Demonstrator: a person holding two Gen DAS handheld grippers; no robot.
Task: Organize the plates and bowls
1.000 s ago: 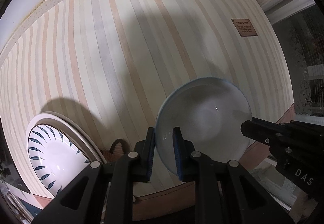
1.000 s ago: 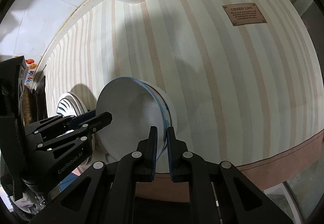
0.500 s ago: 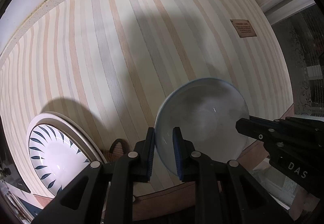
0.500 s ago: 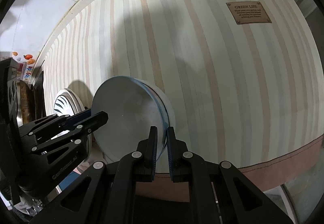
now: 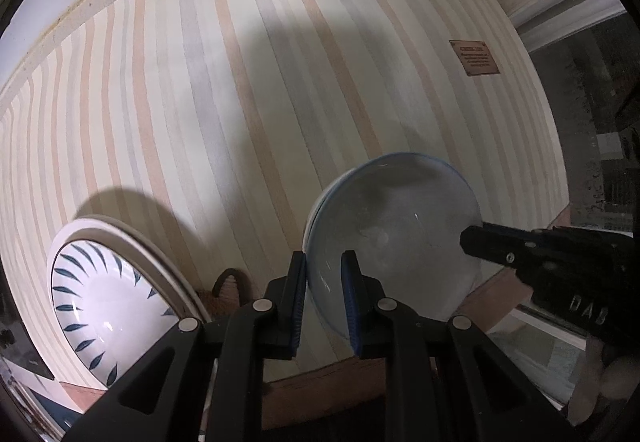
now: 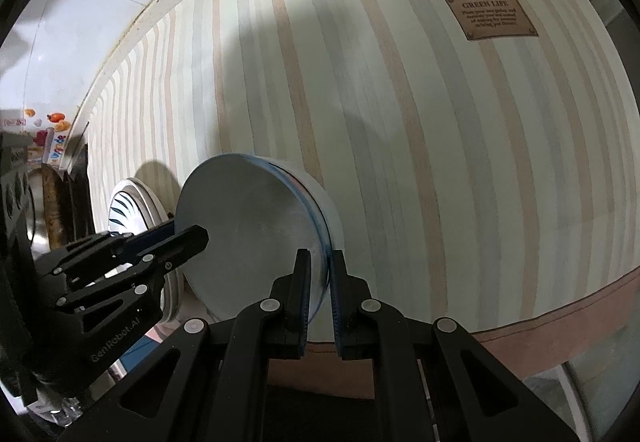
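Both grippers pinched the pale blue bowl (image 5: 396,238) at lower centre — left gripper (image 5: 323,298) and right gripper (image 6: 320,290) on opposite rims.

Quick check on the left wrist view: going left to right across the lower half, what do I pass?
Leaf-patterned plate → left tool, shut on the near rim of the pale blue bowl → right tool, coming in from the right and gripping the bowl's far side.
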